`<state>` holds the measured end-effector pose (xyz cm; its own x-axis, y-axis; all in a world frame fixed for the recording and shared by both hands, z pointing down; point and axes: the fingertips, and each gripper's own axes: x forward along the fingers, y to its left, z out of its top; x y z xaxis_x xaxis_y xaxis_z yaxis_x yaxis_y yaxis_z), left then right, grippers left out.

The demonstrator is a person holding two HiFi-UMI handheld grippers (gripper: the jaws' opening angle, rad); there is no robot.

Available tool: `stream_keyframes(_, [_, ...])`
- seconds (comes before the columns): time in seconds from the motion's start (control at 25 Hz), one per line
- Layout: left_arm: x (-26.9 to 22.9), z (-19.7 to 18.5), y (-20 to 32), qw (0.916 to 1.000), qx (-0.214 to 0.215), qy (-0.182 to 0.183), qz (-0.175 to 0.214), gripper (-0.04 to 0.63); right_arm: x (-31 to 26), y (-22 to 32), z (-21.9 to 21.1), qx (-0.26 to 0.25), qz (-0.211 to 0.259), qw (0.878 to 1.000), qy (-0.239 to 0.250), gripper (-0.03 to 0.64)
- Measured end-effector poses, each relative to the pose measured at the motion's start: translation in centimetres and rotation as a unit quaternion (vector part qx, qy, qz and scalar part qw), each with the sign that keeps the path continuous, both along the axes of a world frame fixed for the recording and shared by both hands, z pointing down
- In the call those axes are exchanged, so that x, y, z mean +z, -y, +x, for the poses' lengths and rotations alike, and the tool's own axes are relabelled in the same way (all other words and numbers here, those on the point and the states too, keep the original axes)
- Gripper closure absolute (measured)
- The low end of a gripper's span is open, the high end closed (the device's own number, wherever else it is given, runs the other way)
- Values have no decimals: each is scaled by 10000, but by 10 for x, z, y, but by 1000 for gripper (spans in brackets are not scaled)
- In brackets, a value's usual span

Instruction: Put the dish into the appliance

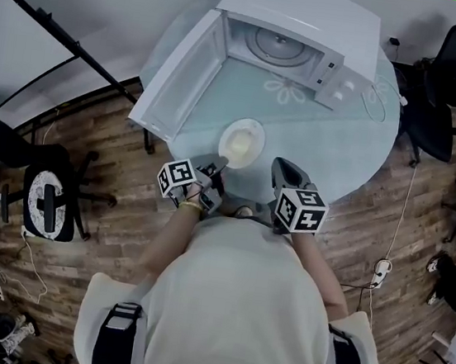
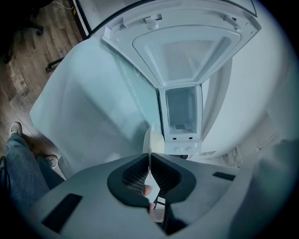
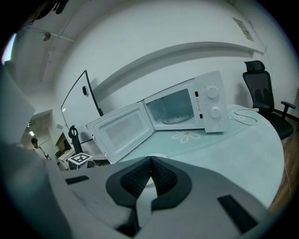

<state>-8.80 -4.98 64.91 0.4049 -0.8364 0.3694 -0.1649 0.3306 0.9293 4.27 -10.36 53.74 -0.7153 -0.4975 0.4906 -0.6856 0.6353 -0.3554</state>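
We see the dish (image 1: 242,141), a pale round plate, on the round glass table (image 1: 333,141) near its front edge, just in front of the open microwave (image 1: 297,36). Whether it rests flat on the glass or is tipped slightly off it, we cannot tell.

The left gripper (image 1: 216,165) reaches the near-left rim of the dish. In the left gripper view its jaws are drawn narrow and clamp the thin edge of the dish (image 2: 150,140), which runs edge-on between the ribbed pads (image 2: 135,175).

The right gripper (image 1: 284,169) sits just beside the dish on its near-right side, apart from it. In the right gripper view its jaws meet at the tips with nothing gripped between them.

Beyond the dish, the microwave door (image 1: 179,75) hangs wide open to the left, and we can see the glass turntable (image 1: 277,46) inside the cavity. The control knobs (image 3: 214,101) are on the right of its front. A flower pattern (image 1: 288,89) shows on the table in front of it, and a white cable (image 1: 383,93) lies to its right.

Around the table lie a wooden floor (image 1: 120,179), a black office chair (image 1: 455,74) at the far right and another chair (image 1: 51,199) at the left.
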Motion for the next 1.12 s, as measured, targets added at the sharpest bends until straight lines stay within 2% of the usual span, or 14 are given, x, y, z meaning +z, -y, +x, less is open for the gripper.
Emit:
stream_keyframes(0.48, [-25,3,21,9981,-266,-230,503,571,0,-7,15,28,-8,10000,-4,611])
stream_keyframes(0.72, [-51,-1,53,9956,-363,-220,838,571,1,-13,21,58,-22,10000,-9,611])
stream_keyframes(1.12, [-79,-9,128,9920,-423,-318,1142,571,-3,-1,34,304,204,9992,-168,611])
